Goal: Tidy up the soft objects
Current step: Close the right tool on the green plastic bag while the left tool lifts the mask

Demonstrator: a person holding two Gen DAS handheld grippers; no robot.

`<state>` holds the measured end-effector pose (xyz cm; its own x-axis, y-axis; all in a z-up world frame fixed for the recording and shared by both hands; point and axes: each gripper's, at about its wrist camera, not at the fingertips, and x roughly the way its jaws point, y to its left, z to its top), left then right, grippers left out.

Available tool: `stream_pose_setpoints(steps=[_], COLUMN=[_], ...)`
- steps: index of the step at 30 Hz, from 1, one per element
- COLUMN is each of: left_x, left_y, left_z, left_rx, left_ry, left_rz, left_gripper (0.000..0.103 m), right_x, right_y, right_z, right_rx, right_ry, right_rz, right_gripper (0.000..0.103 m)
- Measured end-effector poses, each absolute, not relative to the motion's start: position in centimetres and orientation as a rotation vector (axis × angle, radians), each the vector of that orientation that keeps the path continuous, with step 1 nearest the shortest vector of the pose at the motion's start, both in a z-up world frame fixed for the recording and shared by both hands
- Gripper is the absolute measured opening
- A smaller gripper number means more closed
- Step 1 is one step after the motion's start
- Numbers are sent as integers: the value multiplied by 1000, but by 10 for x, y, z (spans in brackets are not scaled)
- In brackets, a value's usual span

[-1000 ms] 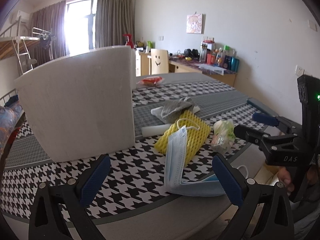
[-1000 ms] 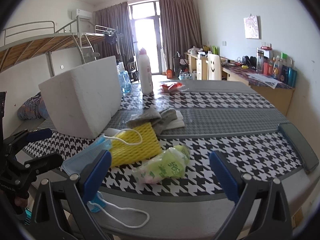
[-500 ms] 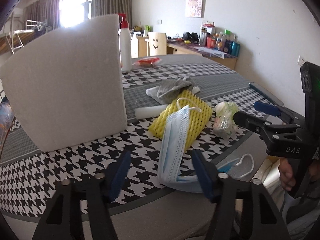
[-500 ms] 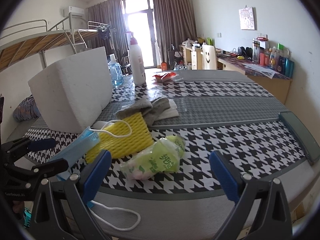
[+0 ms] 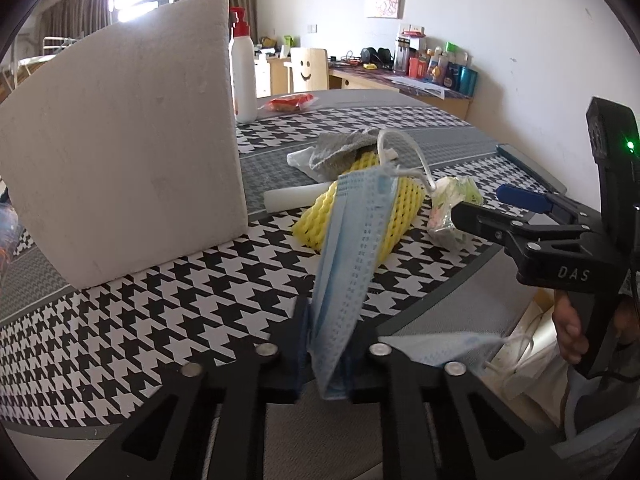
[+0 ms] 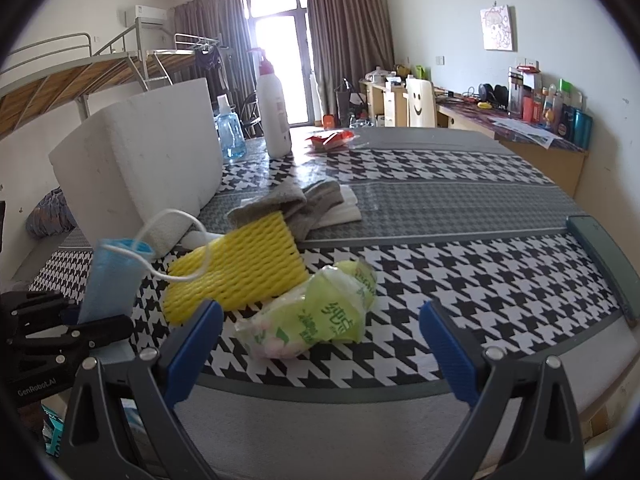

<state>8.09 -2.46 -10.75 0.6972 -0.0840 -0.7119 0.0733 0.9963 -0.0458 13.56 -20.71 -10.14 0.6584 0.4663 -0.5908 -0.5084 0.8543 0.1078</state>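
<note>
L gripper (image 5: 329,354) clamped tight on blue face mask (image 5: 352,252), lifted off table (image 5: 160,304) edge, beside white foam box (image 5: 120,132); ear loop (image 5: 412,160) draped over yellow foam net (image 5: 404,204), could snag & drag it. R gripper (image 6: 320,340) wide open, nothing held, facing green wipes pack (image 6: 316,320)

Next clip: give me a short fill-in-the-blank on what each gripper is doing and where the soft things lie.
1. The left gripper is shut on a blue ____.
2. The right gripper is ____, holding nothing.
3. The green bag lies on the table right beside the ____ foam net.
4. The grey cloth lies beyond the net, to the right of the white foam ____.

Missing words: face mask; open; yellow; block
</note>
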Motion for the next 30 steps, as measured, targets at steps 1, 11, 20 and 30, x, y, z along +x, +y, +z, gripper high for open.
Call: stream_pose_setpoints(steps=[1,11,20,30], left_x=[81,83,85,82], left_y=[-24,-27,-26,-23], left_z=[-108,-110,-112,-111], left_rx=[-16,-14,-33,-42], left_ry=[795,788,787,780], left_rz=[-91,-110,-124,-126], left_gripper=[12,7,7,7], right_x=[136,137,145,145], right_y=[-206,-199,-196,-199], right_z=[-102,-107,-116,-114], right_rx=[-70,-87,-90,-82], right_ry=[653,677,732,734], right_rz=[550,548,535,543], right_gripper=[100,100,79,67])
